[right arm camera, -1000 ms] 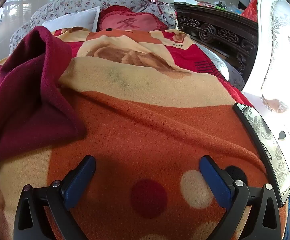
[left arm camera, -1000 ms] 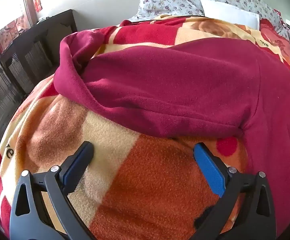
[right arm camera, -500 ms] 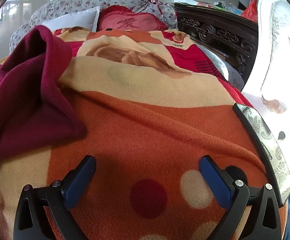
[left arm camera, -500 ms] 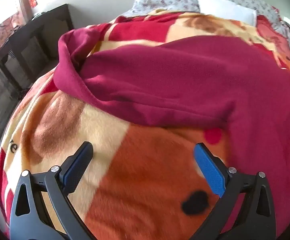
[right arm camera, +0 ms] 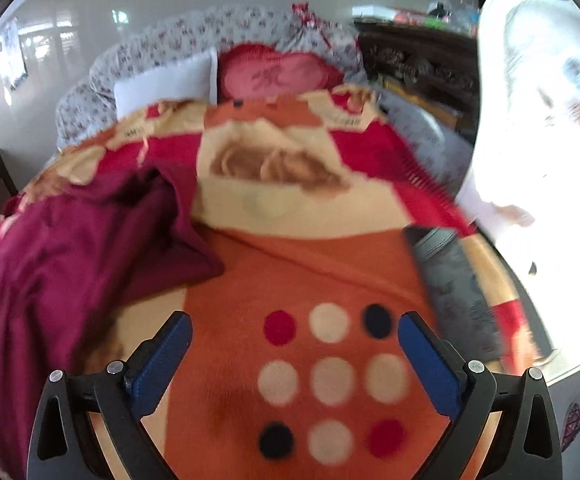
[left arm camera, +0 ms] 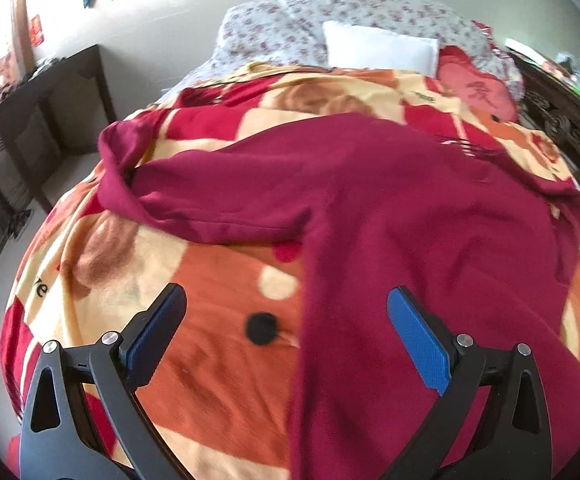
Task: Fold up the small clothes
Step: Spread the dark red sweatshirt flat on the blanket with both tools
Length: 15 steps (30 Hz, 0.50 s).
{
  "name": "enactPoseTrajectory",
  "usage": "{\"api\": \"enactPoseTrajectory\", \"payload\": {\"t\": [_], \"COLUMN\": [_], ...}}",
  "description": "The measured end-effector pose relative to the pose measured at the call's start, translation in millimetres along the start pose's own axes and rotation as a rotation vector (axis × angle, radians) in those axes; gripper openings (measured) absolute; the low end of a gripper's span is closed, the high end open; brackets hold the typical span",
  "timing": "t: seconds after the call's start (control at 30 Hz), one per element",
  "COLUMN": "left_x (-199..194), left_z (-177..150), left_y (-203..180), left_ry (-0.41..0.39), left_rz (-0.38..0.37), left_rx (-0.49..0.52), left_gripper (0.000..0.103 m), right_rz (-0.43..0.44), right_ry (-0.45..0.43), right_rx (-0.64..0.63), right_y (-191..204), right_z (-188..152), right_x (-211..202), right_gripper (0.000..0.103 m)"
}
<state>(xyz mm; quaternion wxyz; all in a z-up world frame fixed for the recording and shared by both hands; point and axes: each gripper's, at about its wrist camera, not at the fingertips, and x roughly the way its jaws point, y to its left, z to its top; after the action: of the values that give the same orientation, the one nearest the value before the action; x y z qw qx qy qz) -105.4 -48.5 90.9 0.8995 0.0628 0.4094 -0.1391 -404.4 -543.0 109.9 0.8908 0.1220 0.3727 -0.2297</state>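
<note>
A dark red fleece garment (left arm camera: 390, 216) lies spread on the patterned blanket (left arm camera: 209, 340), one sleeve reaching left with a crumpled cuff. It also shows in the right wrist view (right arm camera: 69, 252), bunched at the left. My left gripper (left arm camera: 285, 320) is open and empty, raised above the garment's left edge and the blanket. My right gripper (right arm camera: 294, 344) is open and empty above the blanket's dotted part (right arm camera: 330, 380), to the right of the garment.
A dark flat phone-like slab (right arm camera: 454, 292) lies on the blanket at the right. Floral pillows (left arm camera: 330, 28), a white pillow (left arm camera: 378, 48) and a pink cushion (right arm camera: 277, 76) lie at the bed's head. A dark side table (left arm camera: 37, 112) stands left; carved dark furniture (right arm camera: 418, 64) right.
Both grippers have lifted and pulled back from the bed, so more of the garment and blanket shows. Both stay open and empty.
</note>
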Motion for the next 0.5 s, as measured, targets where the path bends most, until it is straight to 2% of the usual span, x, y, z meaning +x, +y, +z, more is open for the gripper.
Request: {"api": "enactPoseTrajectory", "payload": {"t": [0.07,0.23,0.37,0.5], "left_x": [-7.7,-23.8,-29.0,-30.4], "left_z": [-2.7,-7.8,-10.9,-11.5], "left_y": [-9.5,-30.6,-35.3,-35.8], "left_ry": [-0.003,-0.018,-0.015,-0.016], "left_rz": [-0.020,-0.045,-0.046,-0.041], "left_rx": [0.012,0.042,0.041,0.049], "left_gripper": [0.101,0.101,0.101,0.101], "right_rz": [0.009,0.048,0.089,0.151], "right_ry": [-0.019,-0.030,-0.050,-0.047], "right_rx": [0.012,0.002,-0.053,-0.084], "right_y": [-6.7,5.2,39.4,90.1], "right_z": [7.5,21.3,16.2,6.0], "right_x": [-33.4,-83.3,-96.0,-81.2], "right_gripper": [0.102,0.102,0.102,0.102]}}
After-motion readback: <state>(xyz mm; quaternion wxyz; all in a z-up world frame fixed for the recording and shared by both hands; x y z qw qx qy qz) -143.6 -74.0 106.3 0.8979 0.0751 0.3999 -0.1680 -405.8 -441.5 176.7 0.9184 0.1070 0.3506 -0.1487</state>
